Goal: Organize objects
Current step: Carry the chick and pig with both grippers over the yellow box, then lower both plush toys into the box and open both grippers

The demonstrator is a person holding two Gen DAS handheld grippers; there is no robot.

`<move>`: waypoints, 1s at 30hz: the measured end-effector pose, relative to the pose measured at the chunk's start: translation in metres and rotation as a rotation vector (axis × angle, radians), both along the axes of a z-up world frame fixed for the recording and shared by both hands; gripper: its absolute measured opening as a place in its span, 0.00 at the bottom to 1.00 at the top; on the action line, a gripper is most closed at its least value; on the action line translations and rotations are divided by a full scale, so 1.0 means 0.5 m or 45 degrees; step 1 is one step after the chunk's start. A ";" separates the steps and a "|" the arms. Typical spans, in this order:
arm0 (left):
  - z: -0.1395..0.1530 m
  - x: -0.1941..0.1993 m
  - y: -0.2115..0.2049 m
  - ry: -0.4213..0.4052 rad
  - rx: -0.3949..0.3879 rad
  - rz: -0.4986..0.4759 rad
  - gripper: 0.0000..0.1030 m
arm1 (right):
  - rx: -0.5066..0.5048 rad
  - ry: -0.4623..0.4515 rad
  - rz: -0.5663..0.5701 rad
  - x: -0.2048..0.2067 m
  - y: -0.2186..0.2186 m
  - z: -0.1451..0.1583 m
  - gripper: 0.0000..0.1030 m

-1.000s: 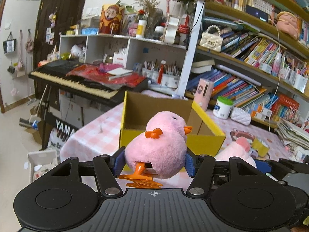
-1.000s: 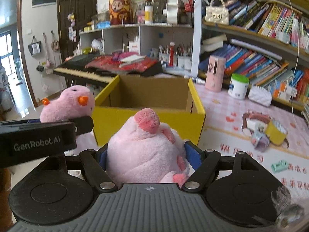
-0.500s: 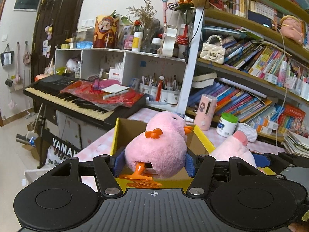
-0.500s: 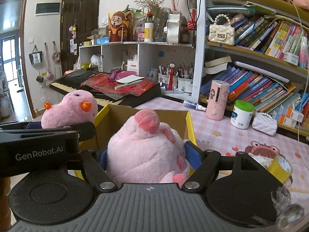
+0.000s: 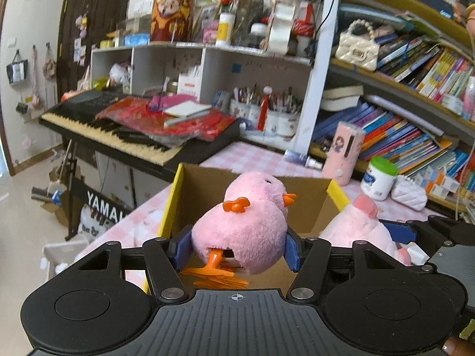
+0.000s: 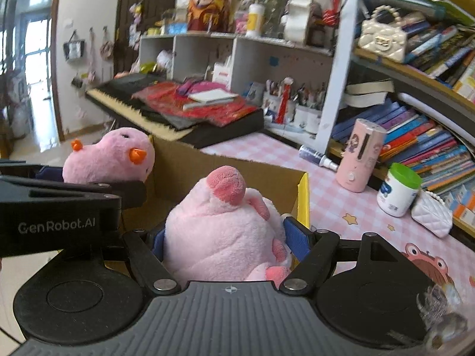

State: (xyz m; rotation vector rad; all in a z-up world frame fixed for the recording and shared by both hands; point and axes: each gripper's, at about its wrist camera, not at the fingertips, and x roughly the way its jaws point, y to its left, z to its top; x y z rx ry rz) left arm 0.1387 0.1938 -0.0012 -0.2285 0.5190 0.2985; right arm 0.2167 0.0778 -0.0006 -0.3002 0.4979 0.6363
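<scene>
My left gripper is shut on a pink plush chick with an orange beak and feet, held over the open cardboard box with yellow rim. My right gripper is shut on a pink plush pig with a darker pink snout, also over the box. The pig shows at the right of the left wrist view. The chick and left gripper show at the left of the right wrist view.
The box stands on a pink checked tablecloth. Behind it are a pink cylinder, a white jar with green lid, a white quilted pouch, bookshelves and a black keyboard piano at the left.
Both grippers have moved forward with their toys, from in front of the box to above its opening. Both stay shut on the toys.
</scene>
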 end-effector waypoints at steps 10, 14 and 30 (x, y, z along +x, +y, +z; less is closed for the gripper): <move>-0.035 0.066 0.011 0.128 -0.062 0.003 0.58 | -0.178 0.097 0.160 0.067 0.034 -0.040 0.73; -0.046 0.084 0.014 0.171 -0.079 0.005 0.58 | -0.221 0.151 0.195 0.088 0.042 -0.051 0.73; -0.076 0.115 0.015 0.271 -0.121 0.005 0.58 | -0.338 0.264 0.287 0.123 0.067 -0.074 0.74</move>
